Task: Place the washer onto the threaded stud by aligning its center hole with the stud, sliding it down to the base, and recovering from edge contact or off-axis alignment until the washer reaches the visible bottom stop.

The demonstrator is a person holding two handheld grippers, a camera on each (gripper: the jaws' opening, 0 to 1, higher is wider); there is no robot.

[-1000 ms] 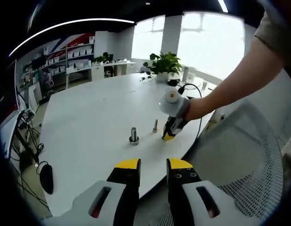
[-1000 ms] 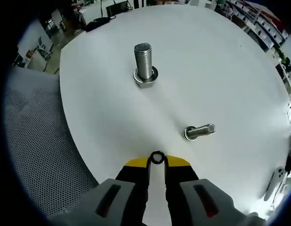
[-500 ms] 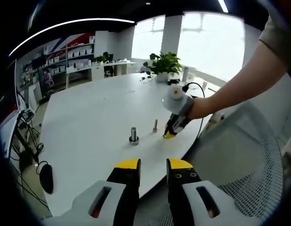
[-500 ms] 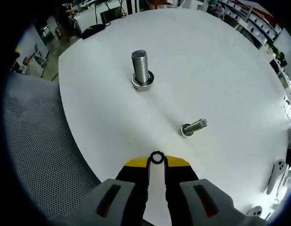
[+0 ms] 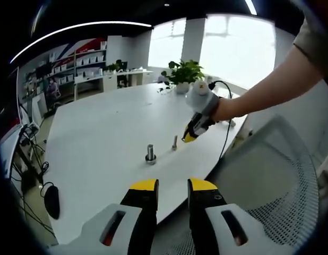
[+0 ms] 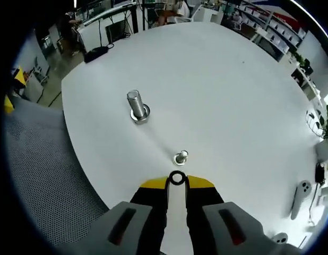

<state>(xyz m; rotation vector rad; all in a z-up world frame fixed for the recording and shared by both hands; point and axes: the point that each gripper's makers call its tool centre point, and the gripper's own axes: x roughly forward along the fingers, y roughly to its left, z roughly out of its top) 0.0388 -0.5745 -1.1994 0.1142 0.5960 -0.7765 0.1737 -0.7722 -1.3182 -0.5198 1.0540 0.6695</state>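
Now, in the left gripper view, the left gripper waits low at the white round table, its jaws slightly apart and empty. Right of the large threaded steel bolt stands the thin threaded stud. Above it, the right gripper points down, pinching the small dark ring washer.

Right claw hovers just above the thin stud on the white table.
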